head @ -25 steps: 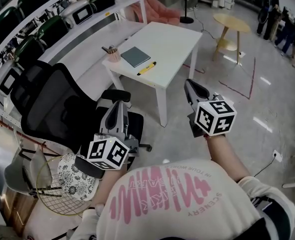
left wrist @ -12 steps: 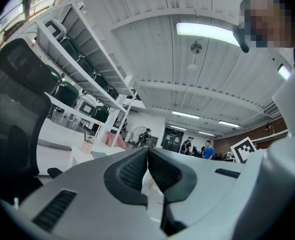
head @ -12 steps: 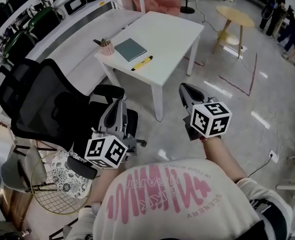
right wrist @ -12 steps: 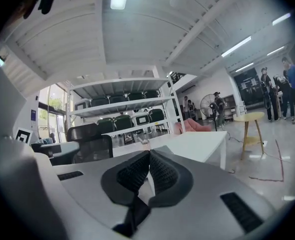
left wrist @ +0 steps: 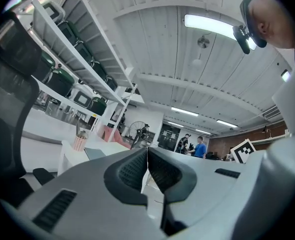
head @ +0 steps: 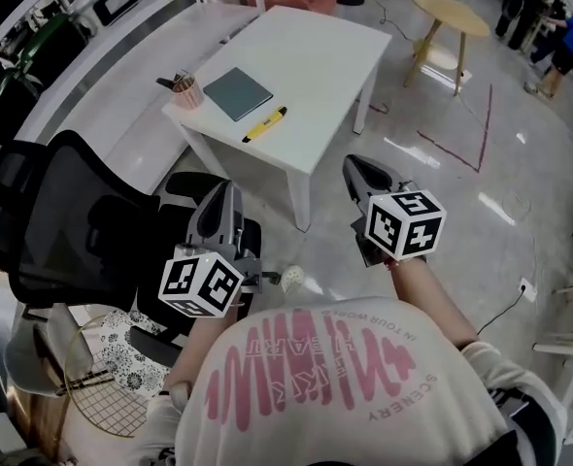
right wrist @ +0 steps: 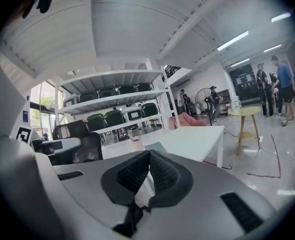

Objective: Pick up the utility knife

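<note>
The yellow utility knife (head: pixel 264 124) lies on the white table (head: pixel 330 61), near its front edge, beside a grey-green notebook (head: pixel 238 93) and a pink pen cup (head: pixel 186 92). My left gripper (head: pixel 224 191) is shut and empty, held over the floor short of the table's near left corner. The right gripper (head: pixel 356 166) is likewise shut and empty, just off the table's front right leg. In the left gripper view the pads (left wrist: pixel 137 169) meet, with the cup (left wrist: pixel 79 142) beyond. The right gripper view shows closed pads (right wrist: pixel 160 171) and the table (right wrist: pixel 197 136) ahead. The knife is hidden in both gripper views.
A black mesh office chair (head: pixel 73 231) stands close on the left, beside the left gripper. A badminton racket (head: pixel 102 386) lies behind it. Shelves with cases (head: pixel 34 27) run along the left. A round wooden side table (head: pixel 452 13) and people (head: pixel 558 42) are far right.
Both grippers have moved forward toward the white table and sunk a little; the table and knife now appear nearer. Both stay shut.
</note>
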`<state>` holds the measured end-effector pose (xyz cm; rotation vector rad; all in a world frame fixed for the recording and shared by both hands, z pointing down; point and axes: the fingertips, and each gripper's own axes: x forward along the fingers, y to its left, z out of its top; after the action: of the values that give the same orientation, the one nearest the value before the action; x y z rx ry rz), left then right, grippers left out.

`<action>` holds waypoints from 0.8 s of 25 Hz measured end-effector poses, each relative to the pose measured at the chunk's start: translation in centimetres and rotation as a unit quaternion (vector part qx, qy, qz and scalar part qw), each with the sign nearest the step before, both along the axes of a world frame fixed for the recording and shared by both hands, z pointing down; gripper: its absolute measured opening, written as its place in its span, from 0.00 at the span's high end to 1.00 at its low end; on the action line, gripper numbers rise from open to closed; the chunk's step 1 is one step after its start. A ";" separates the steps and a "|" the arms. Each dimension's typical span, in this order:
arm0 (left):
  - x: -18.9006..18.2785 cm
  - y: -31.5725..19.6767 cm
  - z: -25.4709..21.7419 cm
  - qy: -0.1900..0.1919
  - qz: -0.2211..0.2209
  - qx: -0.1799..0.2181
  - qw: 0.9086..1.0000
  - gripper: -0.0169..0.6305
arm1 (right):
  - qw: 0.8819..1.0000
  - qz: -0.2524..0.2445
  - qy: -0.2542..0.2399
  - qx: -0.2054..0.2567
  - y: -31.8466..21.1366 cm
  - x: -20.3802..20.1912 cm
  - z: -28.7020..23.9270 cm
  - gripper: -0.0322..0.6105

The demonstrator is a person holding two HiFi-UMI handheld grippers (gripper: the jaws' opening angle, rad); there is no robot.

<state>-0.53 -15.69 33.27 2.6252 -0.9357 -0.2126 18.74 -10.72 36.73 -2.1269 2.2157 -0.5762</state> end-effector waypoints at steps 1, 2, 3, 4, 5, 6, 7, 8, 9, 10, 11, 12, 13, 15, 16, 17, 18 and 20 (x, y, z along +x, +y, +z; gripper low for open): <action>0.7 -1.2 0.0 0.001 0.006 -0.001 1.000 0.94 | 1.000 0.002 0.001 -0.003 -1.1 0.4 0.1 0.93; 1.4 -2.5 -0.1 0.003 0.011 0.000 1.000 0.94 | 1.000 0.002 0.002 -0.006 -2.2 0.8 0.2 0.93; 2.1 -3.8 -0.2 0.004 0.016 0.002 1.000 0.94 | 1.000 0.003 0.003 -0.008 -3.3 1.1 0.2 0.93; 2.7 -5.1 -0.4 0.005 0.019 0.004 1.000 0.94 | 1.000 0.004 0.005 -0.009 -4.5 1.5 0.2 0.93; 3.2 -6.4 -0.6 0.006 0.022 0.006 1.000 0.94 | 1.000 0.005 0.006 -0.008 -5.8 1.9 0.1 0.93; 3.6 -7.8 -0.9 0.007 0.025 0.009 1.000 0.94 | 1.000 0.006 0.005 -0.006 -7.1 2.2 -0.1 0.93; 4.0 -9.2 -1.3 0.009 0.026 0.012 1.000 0.94 | 1.000 0.005 0.006 -0.004 -8.4 2.4 -0.3 0.93; 4.2 -10.5 -1.7 0.011 0.027 0.016 0.999 0.94 | 1.000 0.004 0.007 -0.003 -9.7 2.7 -0.5 0.93; 4.4 -11.9 -2.1 0.013 0.027 0.019 0.999 0.94 | 1.000 0.003 0.010 -0.001 -11.1 2.9 -0.8 0.93; 4.5 -13.1 -2.3 0.016 0.026 0.021 0.999 0.94 | 1.000 0.003 0.011 0.001 -12.3 3.1 -1.0 0.93; 4.6 -14.3 -2.5 0.017 0.024 0.022 0.999 0.94 | 1.000 0.002 0.011 0.004 -13.5 3.3 -1.2 0.93; 4.8 -15.4 -2.5 0.018 0.024 0.023 0.999 0.94 | 1.000 0.001 0.010 0.007 -14.6 3.5 -1.3 0.93; 4.9 -16.4 -2.5 0.018 0.024 0.024 0.999 0.94 | 1.000 0.001 0.009 0.009 -15.7 3.6 -1.3 0.93; 4.9 -18.2 -2.4 0.017 0.023 0.026 0.999 0.94 | 1.000 -0.001 0.010 0.013 -17.7 3.8 -1.4 0.93; 4.8 -19.0 -2.3 0.018 0.021 0.027 0.999 0.94 | 1.000 -0.002 0.011 0.014 -18.6 3.7 -1.3 0.93; 4.7 -19.8 -2.1 0.020 0.019 0.025 0.999 0.94 | 1.000 -0.005 0.012 0.014 -19.4 3.7 -1.1 0.93; 4.6 -20.5 -1.9 0.021 0.016 0.023 0.999 0.94 | 1.000 -0.008 0.013 0.013 -20.1 3.6 -0.9 0.93; 4.3 -21.9 -1.5 0.024 0.011 0.018 0.999 0.94 | 1.000 -0.015 0.017 0.011 -21.5 3.5 -0.5 0.93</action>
<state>3.81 -37.56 31.76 2.6484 -0.8954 -0.2888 22.21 -32.23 36.21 -2.1123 2.2634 -0.5196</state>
